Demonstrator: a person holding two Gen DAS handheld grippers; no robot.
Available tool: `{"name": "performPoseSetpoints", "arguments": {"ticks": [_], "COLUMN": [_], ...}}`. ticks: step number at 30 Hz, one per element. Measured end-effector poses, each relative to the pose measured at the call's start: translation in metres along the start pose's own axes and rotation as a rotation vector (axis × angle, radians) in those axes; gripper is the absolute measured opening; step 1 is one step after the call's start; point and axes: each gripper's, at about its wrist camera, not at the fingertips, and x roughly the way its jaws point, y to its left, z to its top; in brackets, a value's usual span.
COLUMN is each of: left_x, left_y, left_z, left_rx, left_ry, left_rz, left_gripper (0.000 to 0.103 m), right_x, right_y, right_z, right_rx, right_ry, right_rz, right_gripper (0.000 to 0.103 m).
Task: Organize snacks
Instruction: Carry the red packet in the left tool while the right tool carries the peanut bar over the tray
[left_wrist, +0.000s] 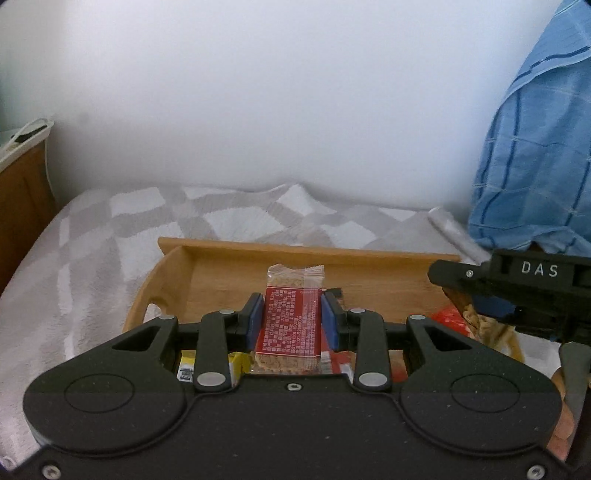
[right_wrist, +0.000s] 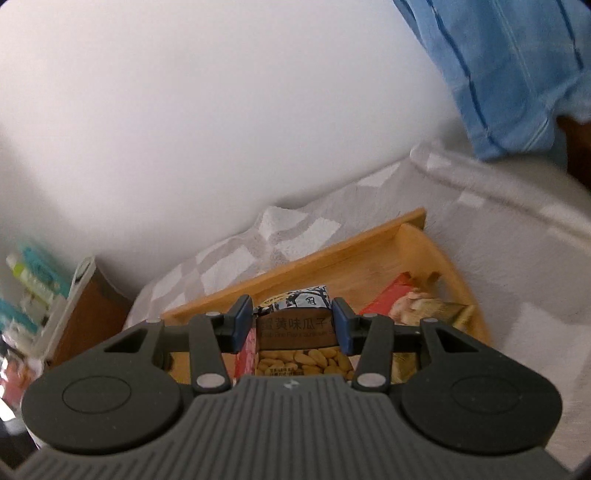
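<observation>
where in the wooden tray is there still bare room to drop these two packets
Bare wood runs along the tray's far wall and left end, beyond the held red bar. The right end is crowded with orange and gold packets. More packets lie near the grippers; the sunflower seed bag is also held.

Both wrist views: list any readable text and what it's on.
"DAS": white letters on the right gripper body, seen from the left wrist.
"黄味瓜子": seed packet between the right jaws; smaller print below blurred.
Red bar wrapper in the left jaws: dense white print, too small to read.
</observation>
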Motion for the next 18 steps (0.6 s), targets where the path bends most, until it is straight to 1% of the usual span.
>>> {"name": "performPoseSetpoints", "arguments": {"ticks": [2,3,5,8,14,18], "left_x": [0.009,0.013,0.022,0.03,0.04,0.045], "left_y": [0.0,0.0,0.001,0.004,0.006,0.006], "left_z": [-0.002,-0.003,-0.004,-0.005,-0.012,-0.017], "left_rx": [0.008,0.013,0.017,0.006,0.017,0.023], "left_ry": [0.005,0.008,0.014,0.025,0.035,0.042], "left_rz": [0.008,0.015,0.034,0.047,0.061,0.069], "left_gripper": [0.032,0.032,0.032,0.032,0.032,0.029], "right_x": [0.013,0.019,0.029,0.039,0.051,0.059], "right_y": [-0.003,-0.003,-0.001,0.005,0.026,0.039], "right_z": [-0.001,-0.002,-0.005,-0.009,-0.016,-0.026], "right_rx": [0.026,0.024,-0.006,-0.057,-0.231,-0.353], "right_ry": [0.006,0.008,0.004,0.001,-0.025,-0.035], "right_rz": [-0.004,-0.025,-0.063,-0.088,-0.158,-0.235], "right_gripper": [0.05,0.05,0.05,0.05,0.05,0.05]}}
